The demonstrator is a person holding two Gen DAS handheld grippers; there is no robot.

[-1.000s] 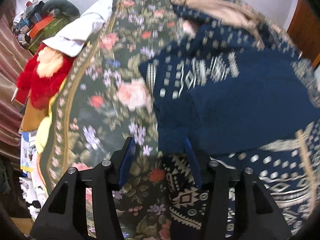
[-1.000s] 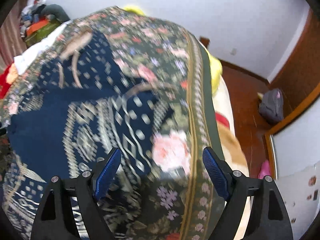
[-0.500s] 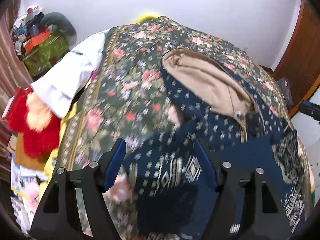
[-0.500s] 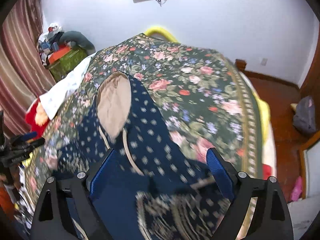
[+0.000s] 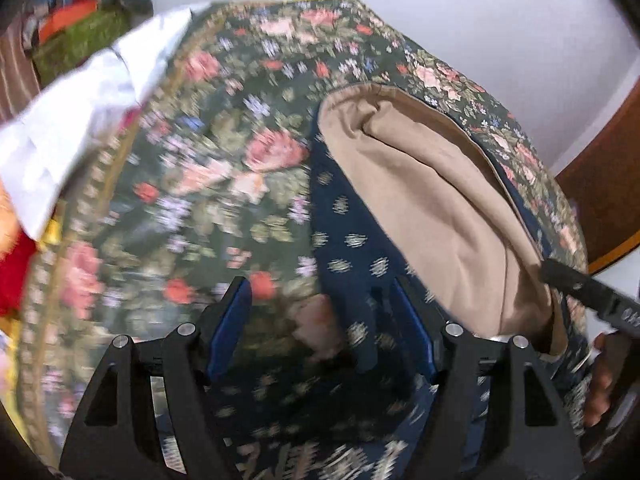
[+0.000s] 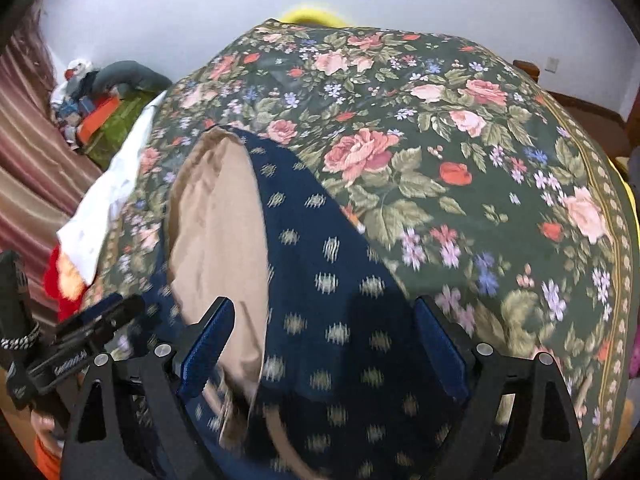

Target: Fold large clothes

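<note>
While my left gripper (image 5: 320, 326) and right gripper (image 6: 322, 346) hang wide open and empty – their jaws have just been opening – the navy hoodie (image 6: 320, 280) lies near me on the floral bedspread (image 6: 460, 140), tan-lined hood (image 5: 432, 208) pointing far

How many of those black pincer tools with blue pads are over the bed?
2. The left black two-finger gripper hangs over the navy patterned hoodie's edge; the right one hangs over its tan-lined hood. Both are open.

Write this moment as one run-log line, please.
left gripper: jaws open, empty | right gripper: jaws open, empty | navy hoodie: flat on floral bedspread, tan hood lining exposed
</note>
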